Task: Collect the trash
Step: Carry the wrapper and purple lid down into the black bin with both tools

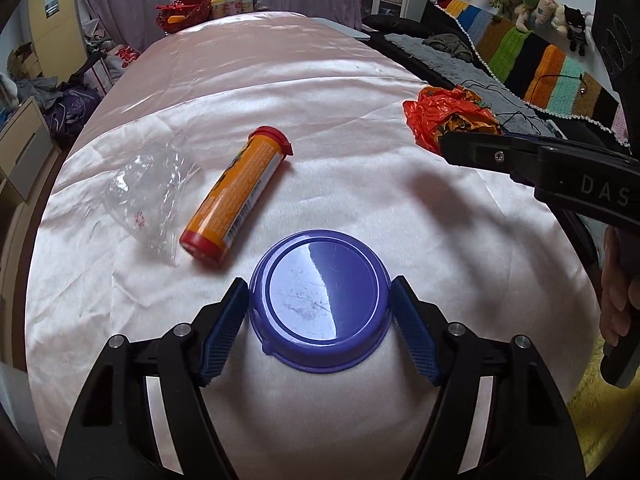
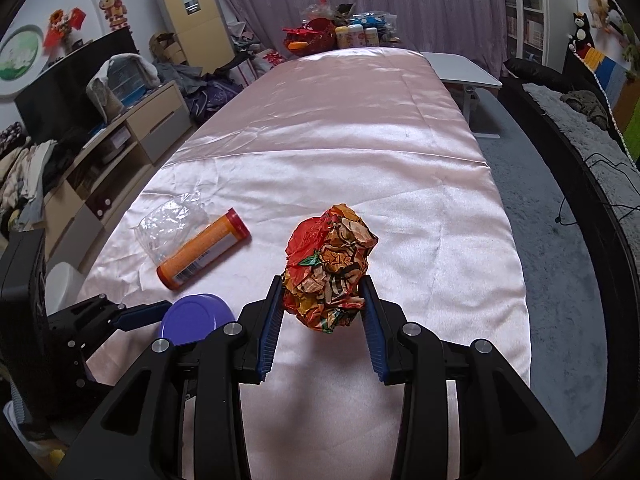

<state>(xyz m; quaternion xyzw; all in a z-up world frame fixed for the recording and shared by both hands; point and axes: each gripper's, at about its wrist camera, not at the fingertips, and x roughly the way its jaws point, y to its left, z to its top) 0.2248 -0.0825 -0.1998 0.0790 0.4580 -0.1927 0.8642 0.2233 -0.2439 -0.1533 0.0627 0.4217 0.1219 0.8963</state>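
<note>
My left gripper [image 1: 319, 304] is shut on an upside-down purple bowl [image 1: 320, 296], its blue pads against both sides of it; the bowl also shows in the right wrist view [image 2: 196, 318]. My right gripper [image 2: 322, 296] is shut on a crumpled orange-red wrapper [image 2: 330, 268], held above the pink satin sheet [image 2: 360, 140]. The wrapper shows in the left wrist view [image 1: 448, 116] at the right. An orange tube with red caps [image 1: 236, 196] lies on the sheet beside a clear plastic bag [image 1: 152, 188]; both show in the right wrist view, tube [image 2: 204, 250] and bag [image 2: 168, 224].
A red basket [image 2: 312, 36] and bottles [image 2: 356, 36] stand at the sheet's far end. A cabinet with clothes [image 2: 120, 136] runs along the left. A sofa with a striped blanket [image 1: 532, 60] and a cable is on the right. A white side table [image 2: 464, 68] stands far right.
</note>
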